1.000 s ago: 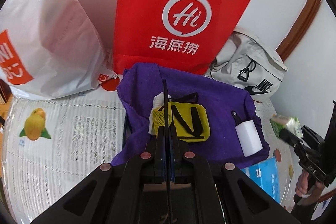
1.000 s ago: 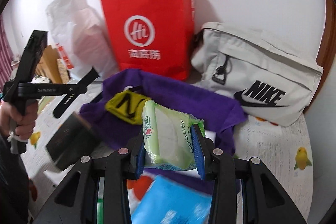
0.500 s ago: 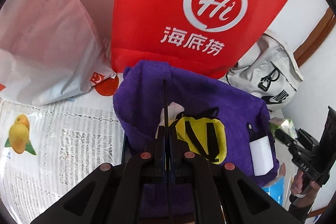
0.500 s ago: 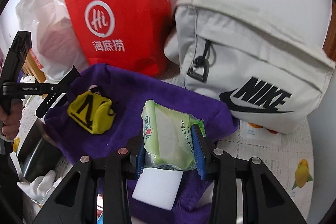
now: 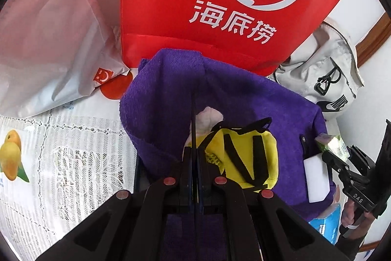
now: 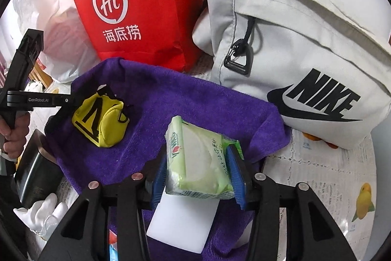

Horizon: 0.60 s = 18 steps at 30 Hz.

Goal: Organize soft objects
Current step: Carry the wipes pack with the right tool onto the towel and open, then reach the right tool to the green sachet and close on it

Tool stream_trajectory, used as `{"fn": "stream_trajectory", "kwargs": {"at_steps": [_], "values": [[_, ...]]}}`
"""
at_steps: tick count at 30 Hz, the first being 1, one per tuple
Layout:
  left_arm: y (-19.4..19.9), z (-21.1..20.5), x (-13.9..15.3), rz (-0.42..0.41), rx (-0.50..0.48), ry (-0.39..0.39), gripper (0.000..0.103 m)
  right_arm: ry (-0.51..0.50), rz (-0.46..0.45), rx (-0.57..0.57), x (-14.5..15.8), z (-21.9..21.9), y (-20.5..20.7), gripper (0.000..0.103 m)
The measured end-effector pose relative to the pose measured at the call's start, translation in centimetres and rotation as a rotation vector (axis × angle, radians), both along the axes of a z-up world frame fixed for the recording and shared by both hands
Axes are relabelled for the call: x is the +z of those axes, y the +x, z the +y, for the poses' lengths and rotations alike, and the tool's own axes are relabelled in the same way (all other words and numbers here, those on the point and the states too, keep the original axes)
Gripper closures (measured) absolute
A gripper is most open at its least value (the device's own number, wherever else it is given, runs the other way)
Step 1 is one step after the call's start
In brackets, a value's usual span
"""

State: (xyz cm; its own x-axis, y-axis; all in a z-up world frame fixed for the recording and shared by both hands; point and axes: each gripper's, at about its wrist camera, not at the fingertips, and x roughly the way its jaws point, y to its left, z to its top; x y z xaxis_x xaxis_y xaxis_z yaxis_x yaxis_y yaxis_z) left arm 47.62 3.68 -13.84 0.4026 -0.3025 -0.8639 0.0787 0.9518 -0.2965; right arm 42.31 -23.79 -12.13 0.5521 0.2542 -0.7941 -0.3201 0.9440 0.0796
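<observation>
A purple towel point(image 5: 244, 99) lies spread in front of the bags. On it sit a yellow pouch with black straps point(image 5: 244, 158) and a white foam block point(image 6: 180, 221). My left gripper point(image 5: 194, 114) is shut with nothing between its jaws. It hangs just over the pouch's left edge, where a crumpled white thing point(image 5: 207, 116) pokes out. My right gripper point(image 6: 198, 163) has a green tissue pack point(image 6: 200, 163) between its blue pads. Its jaws are opening, and the pads still touch the pack's sides. The pack hangs low over the white block.
Along the wall stand a red paper bag point(image 5: 220, 4), a white plastic bag point(image 5: 48, 40) and a grey Nike bag point(image 6: 305, 53). A black box point(image 6: 36, 175) and a white glove point(image 6: 41, 212) lie left of the towel. A blue packet point(image 5: 327, 221) lies at its near edge.
Both grippers came down closer to the purple towel. The right jaws have spread wider around the tissue pack, which now hangs over the white block. The left jaws stayed shut.
</observation>
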Motion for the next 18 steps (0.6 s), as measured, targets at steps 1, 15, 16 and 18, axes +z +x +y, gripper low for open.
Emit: {"fn": "stream_trajectory", "kwargs": {"at_steps": [1,15,16,18], "values": [[0.0,0.0,0.0,0.000,0.001,0.002,0.098,0.002,-0.002,0.011,0.0,0.1,-0.1,0.049],[-1.5,-0.2,2.7,-0.038,0.016,0.117,0.059,0.017,-0.001,0.044,1.1,0.7,-2.0,0.026],[-1.9,-0.2,3.2,-0.045,0.013,0.121,0.058,0.017,-0.003,0.044,1.2,0.7,-2.3,0.026],[-2.7,-0.1,4.1,-0.057,0.016,0.129,0.054,0.017,-0.003,0.037,1.5,0.5,-2.8,0.026]]}}
